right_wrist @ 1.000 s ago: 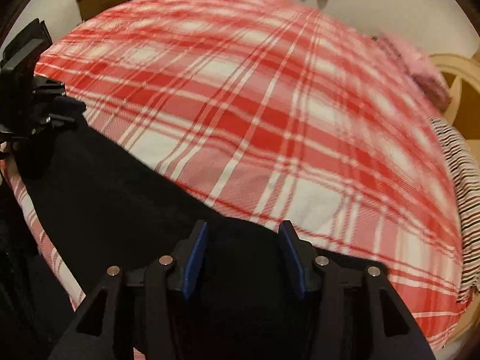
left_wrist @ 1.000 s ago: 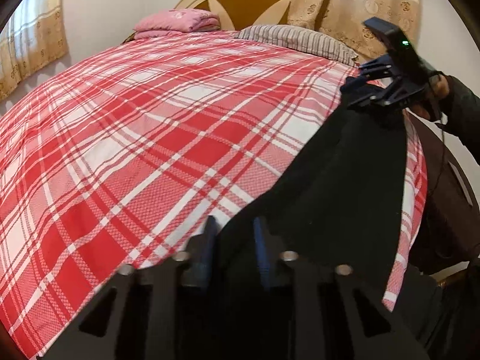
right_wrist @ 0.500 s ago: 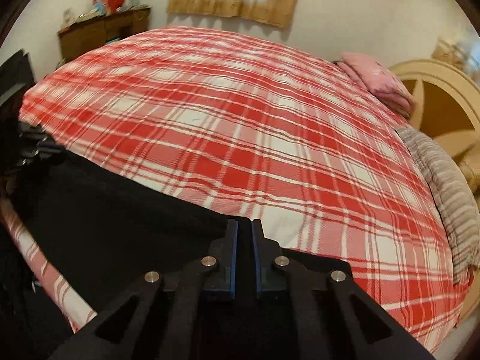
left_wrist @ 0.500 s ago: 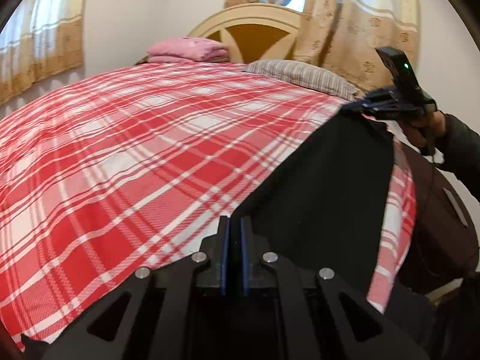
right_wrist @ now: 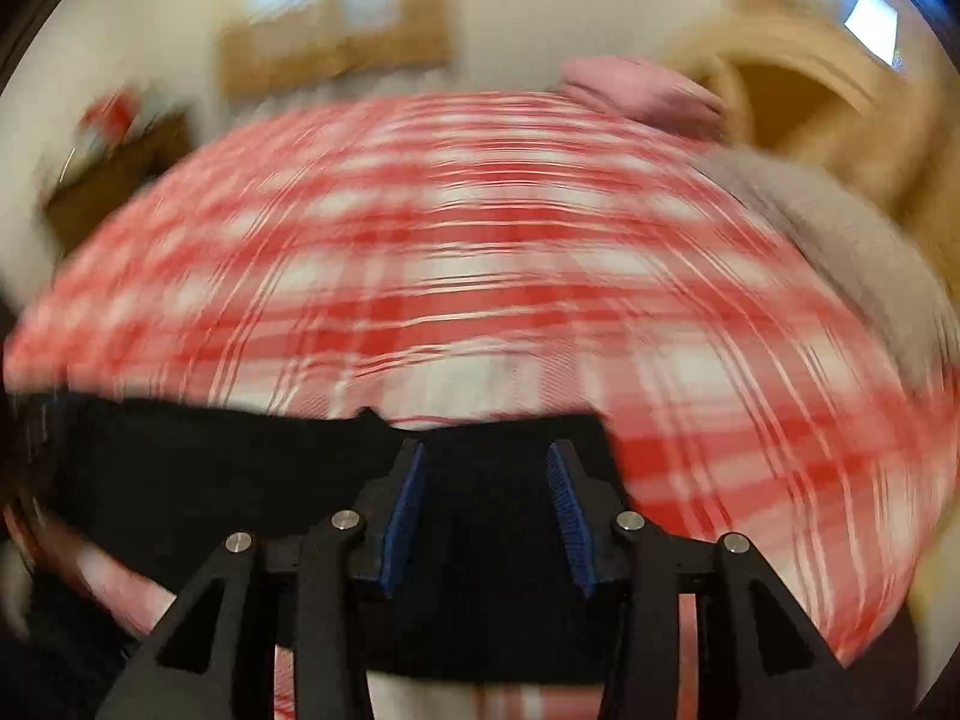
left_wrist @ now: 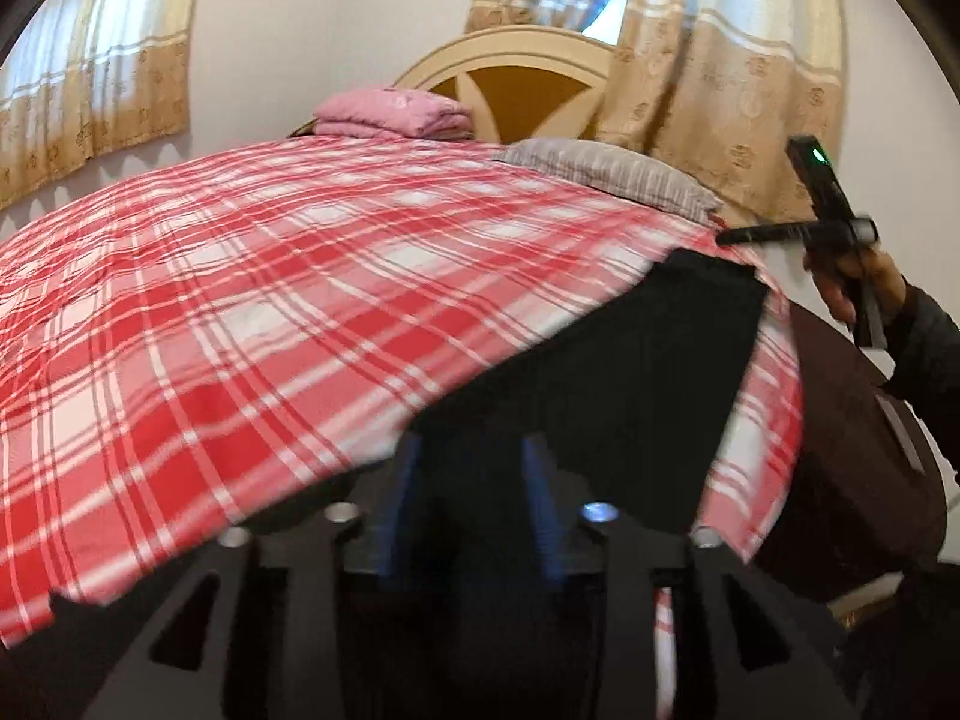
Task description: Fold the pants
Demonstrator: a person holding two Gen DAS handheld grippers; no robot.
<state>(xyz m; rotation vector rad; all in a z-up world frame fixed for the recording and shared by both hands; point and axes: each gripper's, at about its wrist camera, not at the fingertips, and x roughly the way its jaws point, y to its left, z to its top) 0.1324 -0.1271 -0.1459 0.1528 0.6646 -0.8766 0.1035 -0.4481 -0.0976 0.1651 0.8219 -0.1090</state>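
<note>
Black pants (left_wrist: 630, 372) lie flat in a long strip along the near edge of the red plaid bed (left_wrist: 240, 330). My left gripper (left_wrist: 471, 480) hovers over one end of them. Its jaws are opening and the blue pads stand apart, off the cloth. At the far end a hand (left_wrist: 852, 282) holds my right gripper (left_wrist: 738, 235) just above the pants' corner. The right wrist view is badly blurred. There my right gripper (right_wrist: 486, 480) is opening over the pants (right_wrist: 210, 468), and its pads are clear of the fabric.
A folded pink blanket (left_wrist: 390, 114) and a striped pillow (left_wrist: 606, 171) lie at the headboard (left_wrist: 516, 78). A dark brown piece of furniture (left_wrist: 852, 450) stands close beside the bed on the right. Curtains hang behind.
Half a second ago both grippers were shut on the pants' ends. Both have since opened and let go. The right gripper has lifted and rolled, and the left has drawn back a little.
</note>
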